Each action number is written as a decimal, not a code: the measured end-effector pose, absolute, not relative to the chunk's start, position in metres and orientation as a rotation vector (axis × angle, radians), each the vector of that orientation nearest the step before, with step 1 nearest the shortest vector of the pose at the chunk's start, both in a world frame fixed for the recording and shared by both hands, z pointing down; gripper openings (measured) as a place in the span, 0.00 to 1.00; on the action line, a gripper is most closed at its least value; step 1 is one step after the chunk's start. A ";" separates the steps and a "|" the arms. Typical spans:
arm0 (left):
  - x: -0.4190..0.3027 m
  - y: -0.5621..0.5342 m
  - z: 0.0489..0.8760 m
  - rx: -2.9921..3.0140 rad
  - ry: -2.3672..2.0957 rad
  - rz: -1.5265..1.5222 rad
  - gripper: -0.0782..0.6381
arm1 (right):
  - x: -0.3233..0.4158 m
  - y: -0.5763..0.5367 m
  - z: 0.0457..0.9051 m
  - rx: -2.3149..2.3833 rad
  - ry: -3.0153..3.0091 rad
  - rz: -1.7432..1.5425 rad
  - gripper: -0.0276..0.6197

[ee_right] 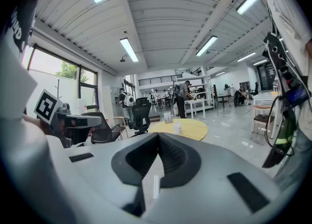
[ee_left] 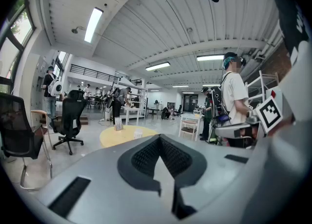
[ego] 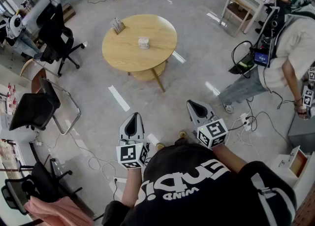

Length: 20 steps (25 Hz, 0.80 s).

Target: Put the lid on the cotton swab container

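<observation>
Head view: cotton swab container [ego: 143, 42] far beyond fingers [ego: 139, 124]

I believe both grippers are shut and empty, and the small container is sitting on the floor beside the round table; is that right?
Not quite: the head view shows the small container standing on the round table, near its middle, not on the floor. The left gripper and right gripper are indeed shut and empty.

Round table [ego: 123, 48], small container [ego: 143, 43] on top, left hand-held gripper [ego: 133, 116], right hand-held gripper [ego: 191, 104], both well away
</observation>
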<state>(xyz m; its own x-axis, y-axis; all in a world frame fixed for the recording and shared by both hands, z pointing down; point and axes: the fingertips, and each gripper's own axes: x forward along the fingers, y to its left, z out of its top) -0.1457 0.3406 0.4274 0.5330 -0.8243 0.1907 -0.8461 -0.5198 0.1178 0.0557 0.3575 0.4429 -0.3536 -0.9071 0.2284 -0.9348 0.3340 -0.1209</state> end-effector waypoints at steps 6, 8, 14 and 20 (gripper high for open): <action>-0.145 0.341 0.429 2.589 -1.403 0.176 0.12 | 0.046 0.356 0.440 1.691 -2.485 0.344 0.05; -0.146 0.342 0.429 2.595 -1.391 0.181 0.12 | 0.040 0.357 0.439 1.685 -2.494 0.340 0.05; -0.155 0.344 0.441 2.596 -1.351 0.200 0.12 | 0.020 0.364 0.442 1.689 -2.522 0.325 0.05; -0.168 0.342 0.451 2.612 -1.302 0.167 0.12 | -0.002 0.369 0.454 1.695 -2.523 0.368 0.05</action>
<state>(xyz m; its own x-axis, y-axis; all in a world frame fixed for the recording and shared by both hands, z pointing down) -0.1680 0.3423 0.4510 0.6016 -0.7740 0.1974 -0.7988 -0.5843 0.1434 -0.0020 0.3693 0.4537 -0.3848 -0.9014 0.1984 -0.9205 0.3592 -0.1535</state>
